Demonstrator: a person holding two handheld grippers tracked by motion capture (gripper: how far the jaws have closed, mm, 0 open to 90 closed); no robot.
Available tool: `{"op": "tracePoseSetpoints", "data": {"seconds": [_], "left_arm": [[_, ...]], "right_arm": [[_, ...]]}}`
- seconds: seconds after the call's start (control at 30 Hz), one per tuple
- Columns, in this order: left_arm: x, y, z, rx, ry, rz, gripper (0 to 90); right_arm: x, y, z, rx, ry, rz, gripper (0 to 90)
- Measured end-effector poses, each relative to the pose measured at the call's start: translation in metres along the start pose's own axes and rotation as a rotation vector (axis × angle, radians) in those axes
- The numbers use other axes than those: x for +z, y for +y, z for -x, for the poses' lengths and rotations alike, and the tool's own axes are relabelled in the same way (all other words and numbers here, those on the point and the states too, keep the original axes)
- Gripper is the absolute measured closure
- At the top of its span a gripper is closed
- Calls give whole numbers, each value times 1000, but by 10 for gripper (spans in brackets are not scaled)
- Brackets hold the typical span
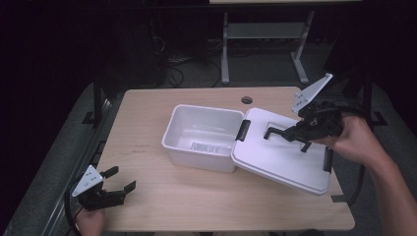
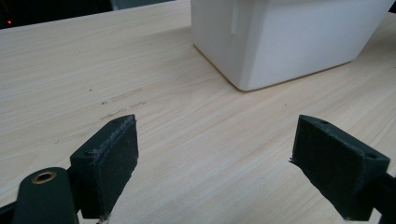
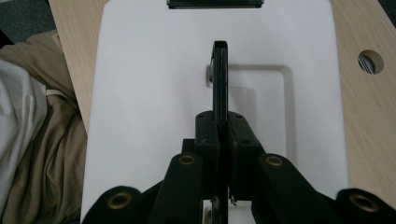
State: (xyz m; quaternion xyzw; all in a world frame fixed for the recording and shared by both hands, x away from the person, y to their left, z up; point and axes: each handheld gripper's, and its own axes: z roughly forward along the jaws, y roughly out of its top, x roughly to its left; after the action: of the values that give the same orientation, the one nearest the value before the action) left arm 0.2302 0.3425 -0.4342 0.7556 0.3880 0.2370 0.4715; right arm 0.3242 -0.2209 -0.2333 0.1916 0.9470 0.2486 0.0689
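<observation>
A white open box stands mid-table, and its corner shows in the left gripper view. The white lid lies tilted on the right, with its left edge against the box's right rim. My right gripper is shut on the lid's thin black handle, which stands edge-on between the jaws over the lid. My left gripper rests open at the table's front left corner. Nothing but bare wood lies between its pads.
Black latches sit on the lid's ends. A printed label lies inside the box. The table has a cable hole at the back. Another desk's metal legs stand behind the table.
</observation>
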Motion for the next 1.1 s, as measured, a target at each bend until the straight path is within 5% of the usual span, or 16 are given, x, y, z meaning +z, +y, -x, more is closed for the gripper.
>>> {"op": "tracePoseSetpoints", "data": {"seconds": [1.1], "left_arm": [[-1,-1,-2,-4,0,5,137]], "right_arm": [[28,68,9,-84,39,3,842]]}}
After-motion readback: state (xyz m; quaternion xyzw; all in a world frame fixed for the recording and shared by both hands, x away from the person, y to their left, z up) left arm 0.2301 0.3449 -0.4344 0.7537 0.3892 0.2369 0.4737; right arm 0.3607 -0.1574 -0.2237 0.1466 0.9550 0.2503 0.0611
